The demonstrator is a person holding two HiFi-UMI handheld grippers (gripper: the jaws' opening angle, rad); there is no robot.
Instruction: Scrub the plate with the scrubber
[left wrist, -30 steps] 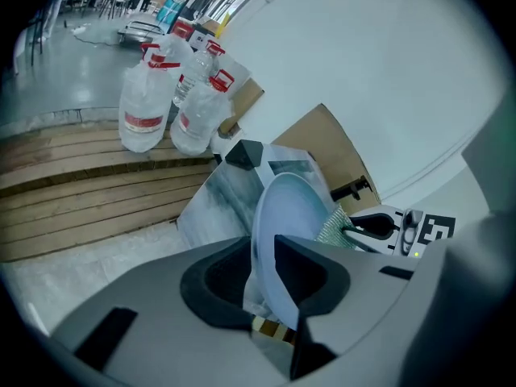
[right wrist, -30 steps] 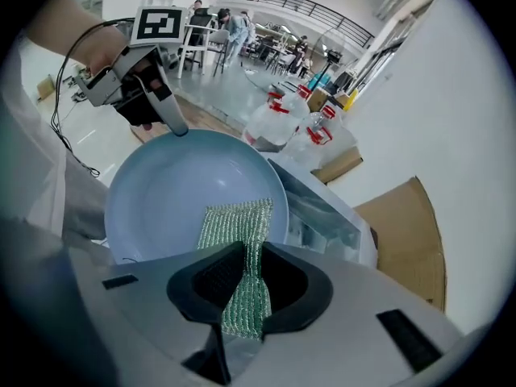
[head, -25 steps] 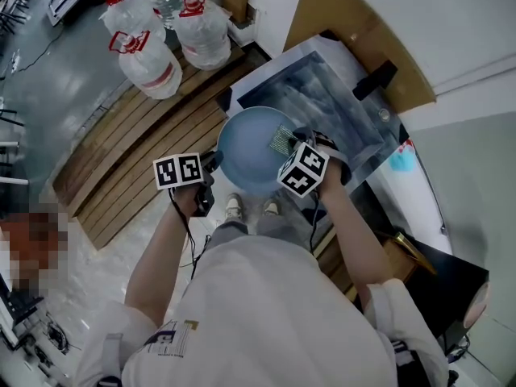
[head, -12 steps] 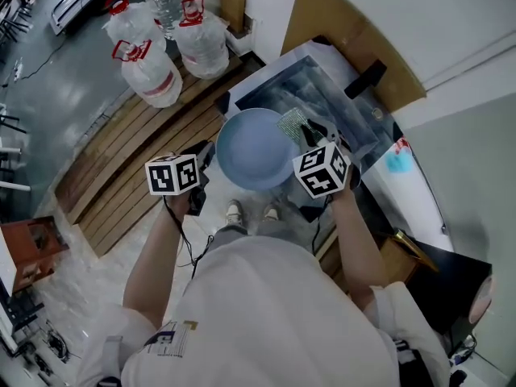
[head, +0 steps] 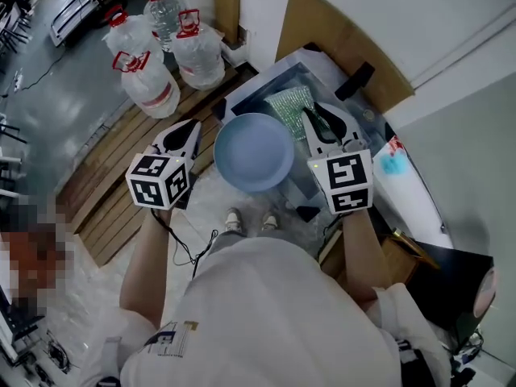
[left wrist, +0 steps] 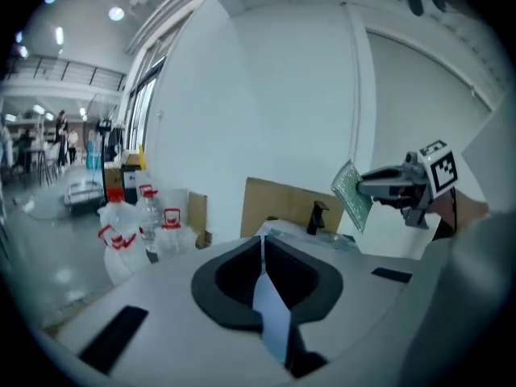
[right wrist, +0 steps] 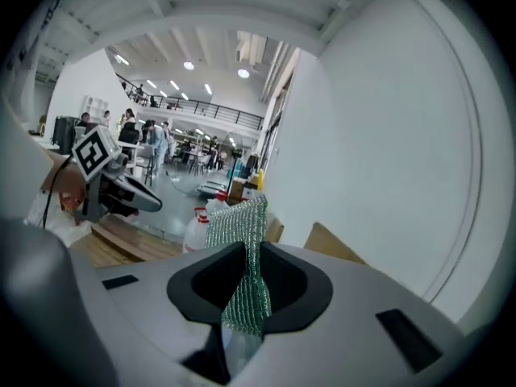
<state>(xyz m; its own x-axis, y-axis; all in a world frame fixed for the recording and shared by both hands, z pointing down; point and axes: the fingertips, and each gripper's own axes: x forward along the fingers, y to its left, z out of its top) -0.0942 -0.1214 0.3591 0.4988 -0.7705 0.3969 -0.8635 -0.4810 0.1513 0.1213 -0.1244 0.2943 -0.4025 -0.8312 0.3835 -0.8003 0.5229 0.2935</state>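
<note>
Clamps left gripper (head: 189, 131) on the plate (head: 254, 153) at its nine-o'clock rim, pinches scrubber (head: 289, 101) in right gripper (head: 314, 118) at one o'clock, just off the plate's far edge.

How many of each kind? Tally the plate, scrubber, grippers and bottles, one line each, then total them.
Plate: 1
Scrubber: 1
Grippers: 2
Bottles: 4
Total: 8
</note>
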